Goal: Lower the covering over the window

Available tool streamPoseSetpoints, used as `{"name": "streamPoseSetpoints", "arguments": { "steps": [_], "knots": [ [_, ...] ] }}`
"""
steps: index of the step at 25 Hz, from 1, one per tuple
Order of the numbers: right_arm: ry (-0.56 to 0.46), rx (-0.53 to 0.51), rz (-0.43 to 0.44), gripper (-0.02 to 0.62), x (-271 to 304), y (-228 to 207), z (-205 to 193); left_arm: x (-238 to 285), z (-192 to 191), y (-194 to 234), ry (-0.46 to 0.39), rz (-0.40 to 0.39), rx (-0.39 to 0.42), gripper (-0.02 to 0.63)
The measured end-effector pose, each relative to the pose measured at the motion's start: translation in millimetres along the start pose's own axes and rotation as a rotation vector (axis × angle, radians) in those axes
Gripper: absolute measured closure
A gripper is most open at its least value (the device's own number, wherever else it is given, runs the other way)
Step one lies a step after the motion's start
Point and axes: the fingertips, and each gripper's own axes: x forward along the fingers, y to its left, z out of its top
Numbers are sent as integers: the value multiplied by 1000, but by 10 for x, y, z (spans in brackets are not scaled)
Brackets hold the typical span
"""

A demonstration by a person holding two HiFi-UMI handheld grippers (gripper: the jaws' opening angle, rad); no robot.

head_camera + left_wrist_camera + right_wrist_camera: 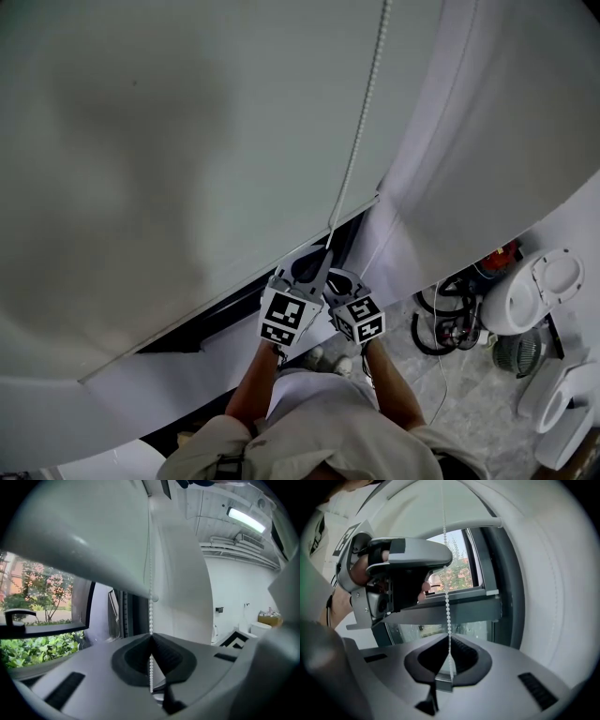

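Outdoors, green shrubs and a tree show through the window (44,641), seen only at the left of the left gripper view. The head view looks down a pale roller blind (187,141) whose bottom edge leaves a dark strip of window uncovered. One bead chain (361,131) hangs past that edge to two grippers, side by side with their cubes just beside each other. The left gripper (150,639) has its fingers pinched narrow on the bead chain, which rises straight from between them. The right gripper (449,641) has its fingers closed on the chain too. Its own view shows the left gripper up and to the left of its fingertips. Right of both grippers, only the head view shows the tiled floor (469,394), open, with two white toilet-shaped fixtures (525,295) further right.
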Motion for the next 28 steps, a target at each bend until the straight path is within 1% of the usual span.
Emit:
{"name": "streamPoseSetpoints", "arguments": {
  "steps": [8, 17, 23, 28],
  "knots": [
    [85, 39, -3, 586, 66, -53, -402, 28, -400, -36, 65, -6, -35, 592],
    [148, 75, 3, 586, 120, -57, -738, 41, -717, -88, 101, 0, -49, 592],
    [192, 87, 7, 586, 183, -38, -965, 38, -972, -80, 153, 6, -60, 592],
    [248, 110, 14, 586, 168, -58, -1223, 78, -1216, -126, 197, 9, -73, 592]
  ]
}}
